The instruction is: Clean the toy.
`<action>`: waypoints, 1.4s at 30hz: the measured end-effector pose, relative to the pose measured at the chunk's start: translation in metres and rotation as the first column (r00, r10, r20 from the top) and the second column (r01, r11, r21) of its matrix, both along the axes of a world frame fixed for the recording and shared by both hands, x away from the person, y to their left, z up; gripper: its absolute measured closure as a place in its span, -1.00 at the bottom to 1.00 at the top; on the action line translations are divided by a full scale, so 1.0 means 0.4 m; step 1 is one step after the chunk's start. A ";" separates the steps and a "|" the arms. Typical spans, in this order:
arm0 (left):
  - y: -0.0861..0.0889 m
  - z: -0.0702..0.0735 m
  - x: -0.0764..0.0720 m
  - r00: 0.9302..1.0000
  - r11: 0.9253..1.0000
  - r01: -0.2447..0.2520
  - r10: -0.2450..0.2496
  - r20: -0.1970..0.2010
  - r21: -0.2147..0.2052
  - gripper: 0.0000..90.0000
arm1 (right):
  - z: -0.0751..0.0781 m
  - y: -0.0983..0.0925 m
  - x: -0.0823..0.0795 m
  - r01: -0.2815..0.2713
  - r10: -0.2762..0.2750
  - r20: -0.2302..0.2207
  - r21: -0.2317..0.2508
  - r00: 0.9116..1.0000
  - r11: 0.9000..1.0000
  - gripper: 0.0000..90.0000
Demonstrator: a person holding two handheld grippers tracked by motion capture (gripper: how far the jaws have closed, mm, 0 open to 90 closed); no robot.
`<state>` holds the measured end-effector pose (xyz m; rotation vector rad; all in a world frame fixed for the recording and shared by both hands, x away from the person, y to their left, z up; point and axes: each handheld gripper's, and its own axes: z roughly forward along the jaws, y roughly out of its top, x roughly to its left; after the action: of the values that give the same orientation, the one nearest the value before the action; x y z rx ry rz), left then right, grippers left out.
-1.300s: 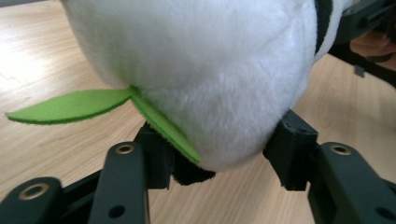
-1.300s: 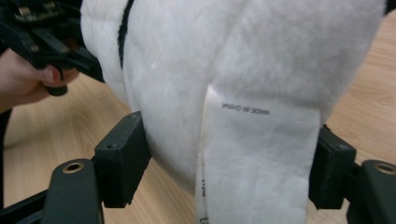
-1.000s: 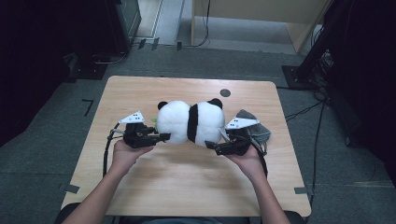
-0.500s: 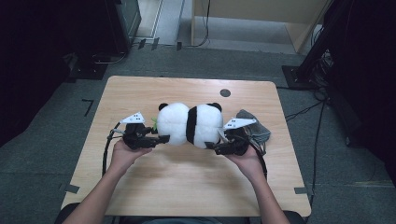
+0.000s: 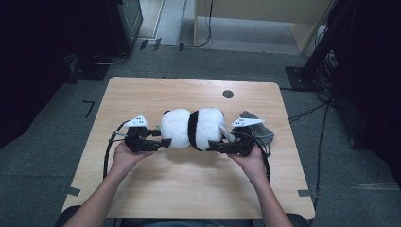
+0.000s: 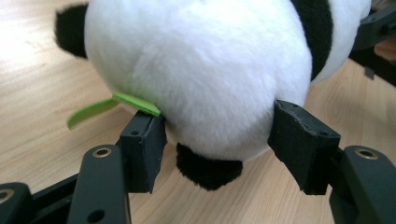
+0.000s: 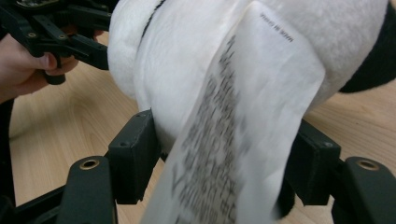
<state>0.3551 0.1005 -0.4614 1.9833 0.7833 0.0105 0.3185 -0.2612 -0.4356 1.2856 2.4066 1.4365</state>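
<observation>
A black-and-white plush panda [image 5: 191, 128] lies on its side across the middle of the wooden table [image 5: 142, 94]. My left gripper [image 5: 163, 142] meets its left end and my right gripper [image 5: 213, 145] its right end. In the left gripper view both pads [image 6: 144, 154] touch the white fur [image 6: 205, 70] of the left gripper's [image 6: 217, 135] grip; these jaws have just been opening. A green tag [image 6: 112, 103] sticks out beside them. The right gripper [image 7: 224, 144] has just been closing and presses on the fur, with the printed white label [image 7: 243, 121] hanging between its jaws.
A grey crumpled object [image 5: 257, 127] lies on the table just behind my right hand. A small dark round hole [image 5: 228, 93] sits near the far edge. Bare wood stretches in front of the panda toward the near edge.
The panda has shifted slightly and settled lower between the grippers. Both hands have kept their places at its two ends.
</observation>
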 end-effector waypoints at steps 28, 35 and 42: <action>-0.003 0.002 0.003 1.000 0.999 -0.014 0.013 0.027 0.040 -0.13 | -0.006 -0.037 -0.009 0.037 -0.026 0.095 -0.113 0.995 0.993 -0.29; -0.002 0.025 0.009 0.998 1.000 -0.025 0.025 0.056 0.003 -0.14 | -0.003 -0.055 -0.015 0.046 -0.032 0.123 -0.113 0.992 0.992 -0.28; -0.027 0.034 0.025 0.996 1.000 -0.017 0.015 0.090 0.021 -0.19 | -0.012 -0.079 -0.026 0.068 -0.046 0.168 -0.128 0.985 0.989 -0.27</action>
<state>0.3650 0.0896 -0.4479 1.9827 0.7434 0.1168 0.3083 -0.2926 -0.4405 1.1480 2.2959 1.2881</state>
